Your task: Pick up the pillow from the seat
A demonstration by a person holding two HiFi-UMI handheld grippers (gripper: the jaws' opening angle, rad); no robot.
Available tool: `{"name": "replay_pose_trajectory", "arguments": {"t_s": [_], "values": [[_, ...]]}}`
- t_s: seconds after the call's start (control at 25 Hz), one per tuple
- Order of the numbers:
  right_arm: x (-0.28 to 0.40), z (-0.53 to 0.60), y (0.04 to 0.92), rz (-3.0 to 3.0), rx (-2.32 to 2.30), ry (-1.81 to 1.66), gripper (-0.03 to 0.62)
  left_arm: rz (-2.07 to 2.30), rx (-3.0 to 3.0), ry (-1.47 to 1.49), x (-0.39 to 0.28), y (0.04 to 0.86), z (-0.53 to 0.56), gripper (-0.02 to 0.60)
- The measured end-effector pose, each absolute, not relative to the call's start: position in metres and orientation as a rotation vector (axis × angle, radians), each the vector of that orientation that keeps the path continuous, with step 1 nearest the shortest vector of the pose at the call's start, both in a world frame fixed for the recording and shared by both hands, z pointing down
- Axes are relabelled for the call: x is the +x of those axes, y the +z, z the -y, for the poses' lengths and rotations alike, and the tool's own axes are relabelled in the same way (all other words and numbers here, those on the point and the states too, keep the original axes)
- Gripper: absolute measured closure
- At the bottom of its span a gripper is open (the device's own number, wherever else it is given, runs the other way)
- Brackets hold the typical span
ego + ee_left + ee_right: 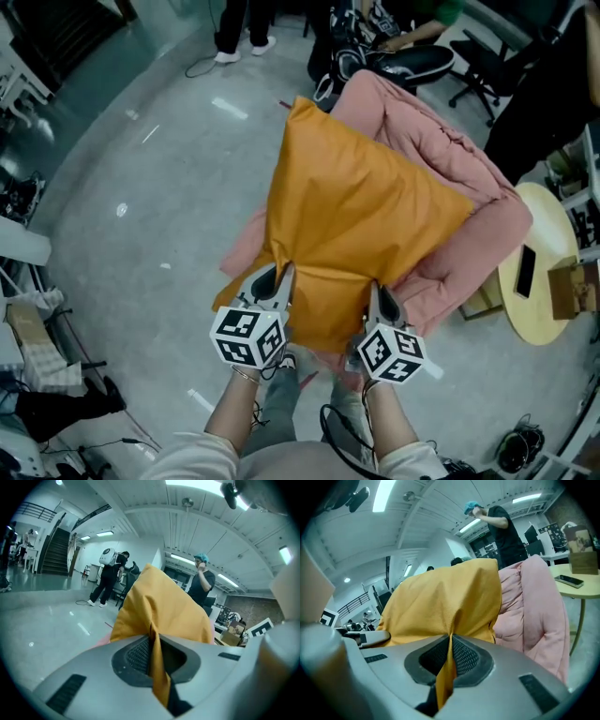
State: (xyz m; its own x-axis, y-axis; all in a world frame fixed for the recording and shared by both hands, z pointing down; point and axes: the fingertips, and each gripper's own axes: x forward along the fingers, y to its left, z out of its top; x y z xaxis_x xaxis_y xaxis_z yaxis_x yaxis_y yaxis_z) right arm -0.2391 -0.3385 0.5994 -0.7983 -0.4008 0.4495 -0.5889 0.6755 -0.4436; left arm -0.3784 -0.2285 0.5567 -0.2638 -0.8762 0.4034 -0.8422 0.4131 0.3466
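An orange pillow (352, 216) hangs tilted over the pink padded seat (441, 159), its far corner pointing up and away from me. My left gripper (286, 274) is shut on the pillow's near edge at the left, with a fold of orange fabric (157, 663) pinched between the dark pads. My right gripper (373, 287) is shut on the same edge further right, orange cloth (447, 667) running down through its jaws. The pillow (164, 606) fills the middle of the left gripper view, and the pillow (440, 606) covers most of the seat (534, 606) in the right gripper view.
A round wooden side table (539, 281) with a phone (525, 272) and a box (574, 289) stands right of the seat. Black office chairs (412, 61) and people (234, 28) are beyond it. A person in a blue cap (202, 581) stands nearby. Grey floor (141, 216) lies left.
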Motion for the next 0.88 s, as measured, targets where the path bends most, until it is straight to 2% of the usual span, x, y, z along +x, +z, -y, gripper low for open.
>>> {"name": "replay_pose_trajectory", "arguments": {"t_s": [0.44, 0.88], "values": [[-0.21, 0.257, 0.497, 2.65, 0.821, 0.652, 0.556, 2.082, 1.608, -0.17, -0.354, 0.471, 0.148, 0.554], [-0.116, 0.223, 0.479, 2.556, 1.133, 0.631, 0.556, 1.848, 1.861, -0.152, -0.283, 0.457, 0.151, 0.554]]}}
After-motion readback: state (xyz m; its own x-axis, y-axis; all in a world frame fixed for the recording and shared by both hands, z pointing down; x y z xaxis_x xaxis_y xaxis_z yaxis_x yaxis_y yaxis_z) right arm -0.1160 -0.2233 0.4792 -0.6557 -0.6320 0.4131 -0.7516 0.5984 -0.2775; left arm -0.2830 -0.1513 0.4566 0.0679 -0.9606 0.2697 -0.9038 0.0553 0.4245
